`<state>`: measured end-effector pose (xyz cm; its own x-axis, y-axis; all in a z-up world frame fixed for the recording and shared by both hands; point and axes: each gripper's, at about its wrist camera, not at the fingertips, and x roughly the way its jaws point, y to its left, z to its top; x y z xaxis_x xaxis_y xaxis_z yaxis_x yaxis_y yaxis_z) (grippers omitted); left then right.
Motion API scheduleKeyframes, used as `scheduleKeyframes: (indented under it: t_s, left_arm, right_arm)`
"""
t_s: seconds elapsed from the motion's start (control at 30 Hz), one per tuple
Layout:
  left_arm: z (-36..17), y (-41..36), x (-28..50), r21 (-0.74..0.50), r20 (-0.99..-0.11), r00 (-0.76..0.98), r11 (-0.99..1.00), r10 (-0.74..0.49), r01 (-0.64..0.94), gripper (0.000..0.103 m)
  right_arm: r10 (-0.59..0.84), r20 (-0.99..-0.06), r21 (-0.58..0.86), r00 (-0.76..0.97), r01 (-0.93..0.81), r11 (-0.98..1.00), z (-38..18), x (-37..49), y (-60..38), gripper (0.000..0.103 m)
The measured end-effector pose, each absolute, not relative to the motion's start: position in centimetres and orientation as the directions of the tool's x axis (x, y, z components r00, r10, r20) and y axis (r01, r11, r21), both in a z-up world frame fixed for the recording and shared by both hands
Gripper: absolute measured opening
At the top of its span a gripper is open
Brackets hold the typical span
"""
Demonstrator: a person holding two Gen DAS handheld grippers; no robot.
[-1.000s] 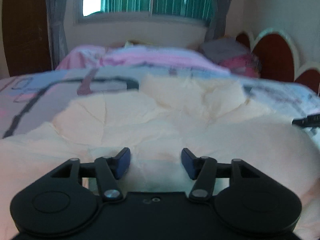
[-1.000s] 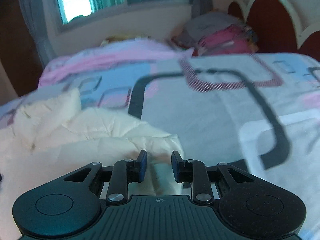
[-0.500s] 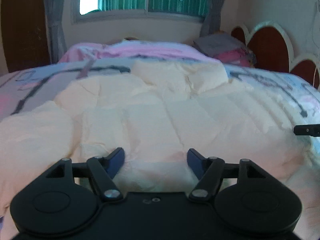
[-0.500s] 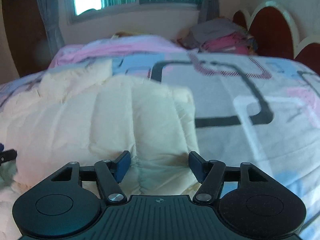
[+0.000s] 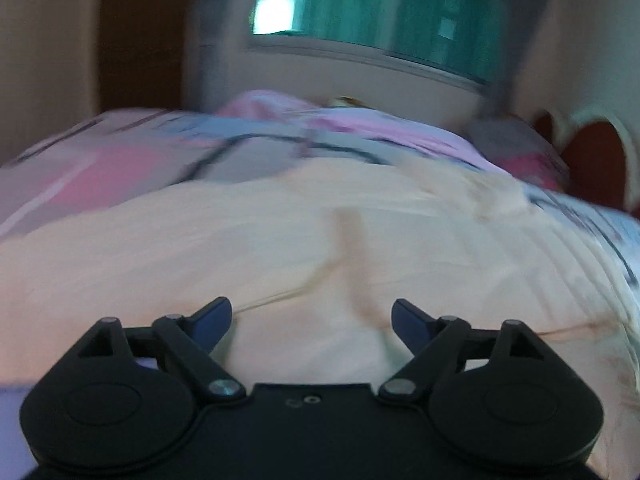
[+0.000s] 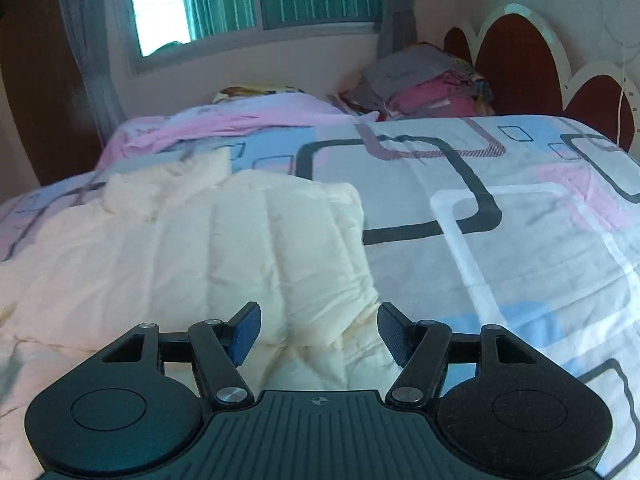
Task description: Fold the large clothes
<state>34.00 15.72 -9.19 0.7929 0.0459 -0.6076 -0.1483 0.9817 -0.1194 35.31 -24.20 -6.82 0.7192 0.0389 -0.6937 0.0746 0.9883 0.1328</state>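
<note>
A large cream quilted garment (image 5: 304,240) lies spread over the bed, blurred in the left wrist view. My left gripper (image 5: 311,318) hovers over its near part with its jaws opening, wide apart, nothing pinched between the blue pads. In the right wrist view the same cream garment (image 6: 208,248) shows a folded right edge ending near the middle of the bed. My right gripper (image 6: 318,332) is open just above that edge's near corner, its pads clear of the cloth.
The bed carries a patterned sheet (image 6: 500,240) in grey, pink and blue. A pink blanket (image 6: 224,124) and a stack of folded clothes (image 6: 424,84) sit at the far side under the window (image 6: 256,0). A red scalloped headboard (image 6: 520,64) stands at right.
Both grippers let go of the cream cloth and opened wider. The right one pulled back from the folded edge. The left view swung sideways and rolled, now blurred.
</note>
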Motion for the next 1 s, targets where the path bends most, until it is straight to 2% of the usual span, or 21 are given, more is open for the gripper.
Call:
scheduleKeyframes:
  t_s: [0.13, 0.3, 0.4, 0.67, 0.7, 0.77, 0.8, 0.83, 1.0]
  left_arm:
    - [-9.4, 23.0, 28.5, -0.229, -0.623, 0.767, 0.901, 0.156, -0.369, 0.068]
    - [-10.6, 31.2, 22.9, -0.37, -0.645, 0.717, 0.713, 0.264, -0.595, 0.065]
    - [-11.3, 34.6, 21.3, -0.461, -0.625, 0.73, 0.624, 0.276, -0.631, 0.058]
    - [-12.8, 40.1, 22.4, -0.656, -0.548, 0.79, 0.444, 0.277, -0.611, 0.055]
    - [-12.7, 40.5, 22.7, -0.655, -0.55, 0.786, 0.437, 0.282, -0.616, 0.055]
    - [-11.9, 40.5, 23.7, -0.609, -0.558, 0.773, 0.484, 0.301, -0.628, 0.048]
    - [-11.3, 40.2, 24.1, -0.585, -0.551, 0.775, 0.519, 0.31, -0.623, 0.023]
    - [-10.9, 39.7, 24.5, -0.57, -0.54, 0.784, 0.553, 0.306, -0.608, 0.011]
    - [-6.3, 33.8, 27.4, -0.428, -0.443, 0.851, 0.768, 0.282, -0.477, 0.012]
  right_arm:
    - [0.062, -0.715, 0.147, 0.696, 0.062, 0.987, -7.5, 34.8, -23.3, 0.064]
    - [0.05, -0.721, 0.156, 0.691, 0.092, 0.984, -8.1, 35.1, -22.2, 0.064]
    - [0.047, -0.711, 0.163, 0.701, 0.099, 0.982, -7.8, 35.6, -21.6, 0.064]
    - [0.024, -0.702, 0.156, 0.711, 0.121, 0.98, -6.8, 36.1, -20.4, 0.064]
    - [0.025, -0.702, 0.16, 0.712, 0.124, 0.979, -6.7, 36.1, -20.4, 0.064]
    - [0.022, -0.7, 0.164, 0.714, 0.131, 0.978, -6.6, 36.1, -20.4, 0.064]
    - [0.018, -0.697, 0.165, 0.716, 0.137, 0.977, -6.5, 36.1, -20.4, 0.064]
    - [0.018, -0.694, 0.17, 0.72, 0.139, 0.975, -6.4, 36.2, -20.4, 0.064]
    - [0.015, -0.672, 0.196, 0.74, 0.158, 0.968, -5.8, 36.5, -20.9, 0.064]
